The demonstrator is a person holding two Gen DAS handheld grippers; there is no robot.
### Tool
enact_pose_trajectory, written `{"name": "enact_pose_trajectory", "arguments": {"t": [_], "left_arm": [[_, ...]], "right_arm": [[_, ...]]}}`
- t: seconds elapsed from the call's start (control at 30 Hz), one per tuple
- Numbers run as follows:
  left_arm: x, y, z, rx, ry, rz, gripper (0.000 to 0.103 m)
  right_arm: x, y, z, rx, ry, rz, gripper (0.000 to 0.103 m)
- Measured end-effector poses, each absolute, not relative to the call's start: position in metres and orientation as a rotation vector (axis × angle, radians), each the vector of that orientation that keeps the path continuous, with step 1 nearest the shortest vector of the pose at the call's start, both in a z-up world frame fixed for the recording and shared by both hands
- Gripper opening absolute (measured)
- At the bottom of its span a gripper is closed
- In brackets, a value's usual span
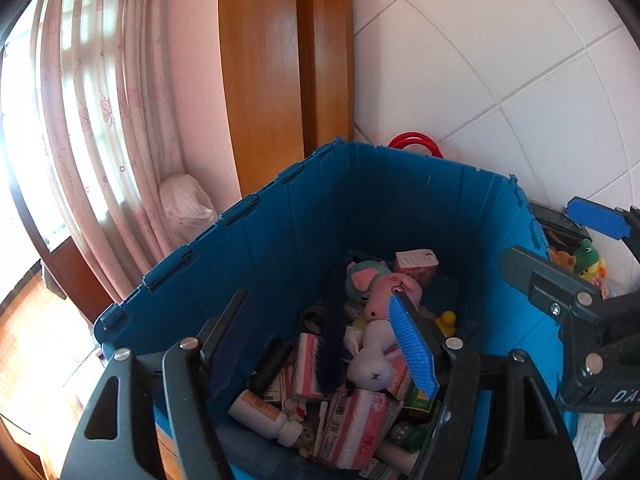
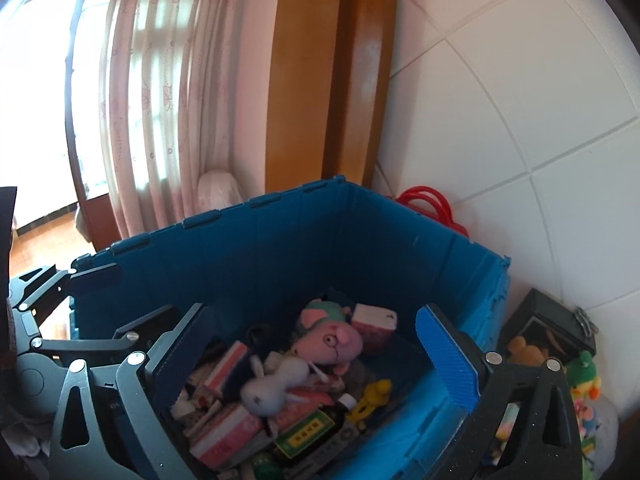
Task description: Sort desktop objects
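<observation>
Blue crate [image 2: 360, 236]: my left gripper [image 1: 320, 348] and right gripper [image 2: 316, 356] are hovering wide apart, empty; lower packets are lying half buried.

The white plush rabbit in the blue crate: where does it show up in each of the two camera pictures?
Left wrist view: the white plush rabbit lies low and right of centre, just left of the blue ribbed pad.
Right wrist view: it lies low and left of centre, on the boxes.
Shared landmark: the pink plush pig sits just behind the rabbit in both, inside the blue plastic crate.
</observation>
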State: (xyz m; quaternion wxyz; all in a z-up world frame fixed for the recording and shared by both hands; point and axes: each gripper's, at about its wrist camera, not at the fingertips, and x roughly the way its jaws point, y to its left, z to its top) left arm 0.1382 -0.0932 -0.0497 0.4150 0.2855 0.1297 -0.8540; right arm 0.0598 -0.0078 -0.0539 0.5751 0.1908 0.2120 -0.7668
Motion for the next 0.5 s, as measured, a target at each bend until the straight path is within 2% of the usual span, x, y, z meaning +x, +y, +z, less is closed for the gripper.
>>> {"name": "enact_pose_trajectory", "arguments": {"t": [0.23,0.27,0.3,0.5], "left_arm": [[0.159,-0.058,-0.042,0.618,0.294,-2.198,0.07],[0.163,-0.053,-0.041,0.6,0.286,-2.205,0.073],[0.165,-0.048,-0.04,0.585,0.276,-2.208,0.081],[0.165,-0.024,-0.044,0.567,0.177,-2.177,0.098]], "right_arm": [[0.062,0.035,-0.055,0.511,0.473,-1.858,0.103],[0.062,0.042,-0.056,0.524,0.469,-1.876,0.103],[0.062,0.046,-0.057,0.531,0.468,-1.891,0.103],[0.061,0.078,-0.064,0.589,0.417,-1.971,0.103]]}}
